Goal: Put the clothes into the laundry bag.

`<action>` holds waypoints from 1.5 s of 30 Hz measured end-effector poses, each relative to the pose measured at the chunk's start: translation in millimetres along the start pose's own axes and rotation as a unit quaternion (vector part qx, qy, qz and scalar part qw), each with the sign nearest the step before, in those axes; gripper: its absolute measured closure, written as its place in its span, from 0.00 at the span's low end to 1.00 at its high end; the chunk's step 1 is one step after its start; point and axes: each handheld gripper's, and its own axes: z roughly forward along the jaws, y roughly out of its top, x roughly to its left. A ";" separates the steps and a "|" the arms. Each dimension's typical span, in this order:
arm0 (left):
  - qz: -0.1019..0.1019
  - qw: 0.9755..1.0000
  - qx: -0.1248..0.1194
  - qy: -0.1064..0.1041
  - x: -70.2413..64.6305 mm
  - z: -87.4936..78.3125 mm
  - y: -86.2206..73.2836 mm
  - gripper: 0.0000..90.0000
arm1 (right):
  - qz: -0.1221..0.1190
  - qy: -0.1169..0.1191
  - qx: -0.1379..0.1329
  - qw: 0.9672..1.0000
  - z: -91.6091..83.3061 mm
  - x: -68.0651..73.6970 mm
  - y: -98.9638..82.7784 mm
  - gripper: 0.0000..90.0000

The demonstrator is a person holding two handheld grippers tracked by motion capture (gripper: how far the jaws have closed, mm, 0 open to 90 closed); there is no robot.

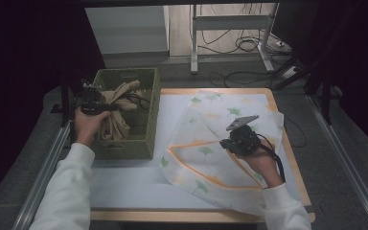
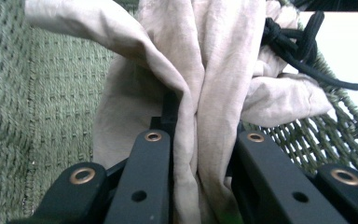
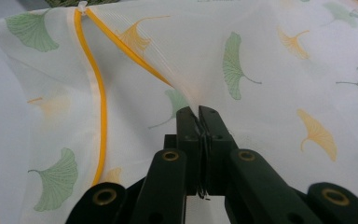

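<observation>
Lifting a soft garment from the basket toward a mesh bag

Left tongs (image 2: 200, 154) are clenched on a bunched fold of the beige garment (image 2: 214, 70), which hangs half in and half over the green woven basket (image 1: 146, 91) at the left of the tabletop (image 1: 124, 184). A black drawstring (image 2: 298, 42) trails from the garment near the basket rim.

Right tongs (image 3: 199, 116) are pinched tight on a peak of the leaf-printed mesh bag (image 3: 270, 56), tenting it up off the tabletop. The bag's yellow zipper edge (image 3: 100, 93) runs just to one side of the pinch.

Handling, as judged:
- Garment: light, limp, creased; it will sag and swing from any single hold. The grip near the middle of the bunch looks sound, as a hold on a loose end would let the rest drag.
- Drawstring could snag on the basket weave.
- Bag: thin, slippery, no stiffness. Best held at the zipper edge, so the mouth stays open; the present pinch lies on plain fabric.
</observation>
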 end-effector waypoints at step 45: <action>-0.001 0.992 -0.117 -0.048 -11.3 -47.9 1.7 0.89 | 0.003 -0.003 0.003 1.000 0.0 0.0 0.1 0.96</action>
